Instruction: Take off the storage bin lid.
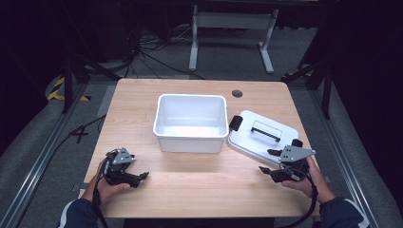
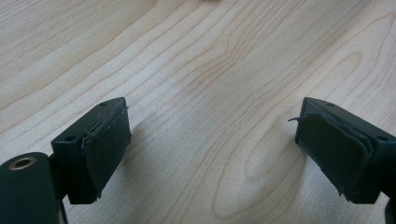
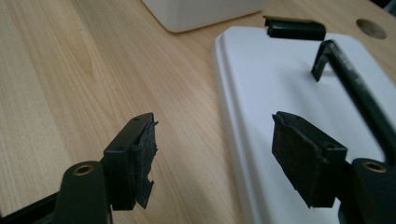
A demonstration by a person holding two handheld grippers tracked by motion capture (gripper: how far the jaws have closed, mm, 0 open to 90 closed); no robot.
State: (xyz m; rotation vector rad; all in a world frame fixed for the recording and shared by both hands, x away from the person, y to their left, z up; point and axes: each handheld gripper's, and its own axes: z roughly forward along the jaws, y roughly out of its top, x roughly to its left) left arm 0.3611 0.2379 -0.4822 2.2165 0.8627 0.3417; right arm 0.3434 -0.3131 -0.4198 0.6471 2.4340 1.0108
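While the right gripper (image 3: 212, 154) hung with its jaws wide apart and nothing held, the white lid (image 3: 289, 102) lay flat on the table (image 1: 199, 185), its near edge running between them toward twelve o'clock. The left gripper (image 2: 212, 144) stood open over bare wood.

The light wooden surface with rounded corners (image 1: 142, 102) has a small round dark cable port (image 1: 237, 93) near its far edge. It stands on a grey carpeted floor (image 1: 43, 142), with metal floor rails (image 1: 40, 159) running along both sides. Beyond the far edge stands a white metal frame with two legs (image 1: 233, 21), and black cables (image 1: 152, 59) lie tangled on the floor near it. A strip of yellow-and-black hazard tape (image 1: 59, 90) lies at the left. The room around is dark, and light falls mainly on the surface.
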